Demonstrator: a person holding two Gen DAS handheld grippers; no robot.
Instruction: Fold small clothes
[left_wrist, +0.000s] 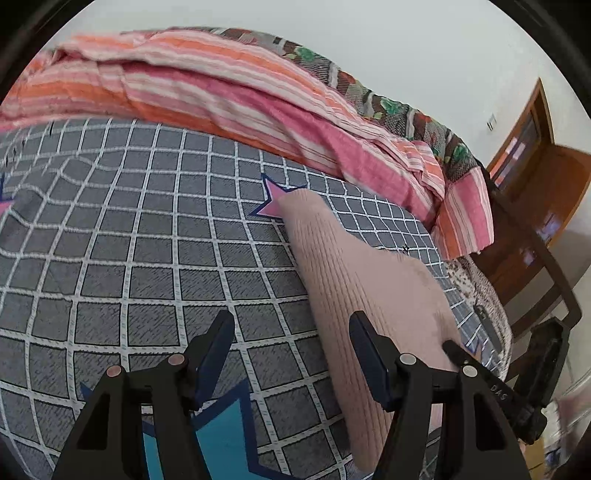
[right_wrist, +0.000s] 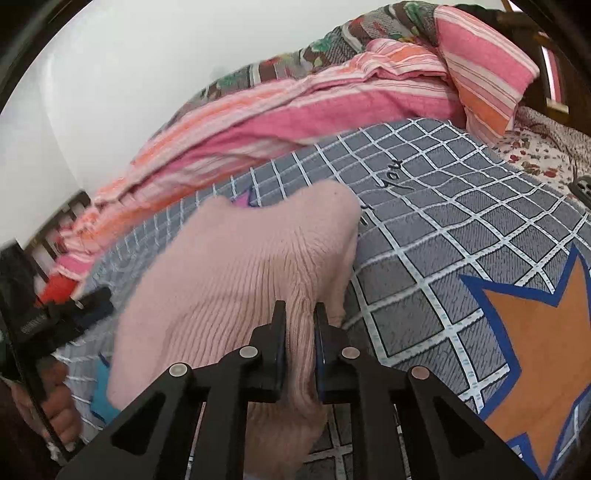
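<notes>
A pale pink ribbed knit garment (right_wrist: 236, 266) hangs bunched over the grey checked bedsheet (right_wrist: 443, 206). My right gripper (right_wrist: 300, 314) is shut on a fold of it and holds it lifted above the bed. In the left wrist view the same garment (left_wrist: 354, 273) drapes from lower right toward a pink star print. My left gripper (left_wrist: 291, 325) is open and empty above the sheet (left_wrist: 147, 229), its right finger close beside the garment's edge. The right gripper (left_wrist: 543, 373) shows at that view's right edge.
A pink and orange striped blanket (left_wrist: 229, 99) lies piled along the far side of the bed, over a floral quilt (left_wrist: 373, 99). A striped pillow (right_wrist: 487, 74) sits at the head. A wooden door (left_wrist: 532, 177) stands to the right. The left gripper (right_wrist: 66, 317) shows at left.
</notes>
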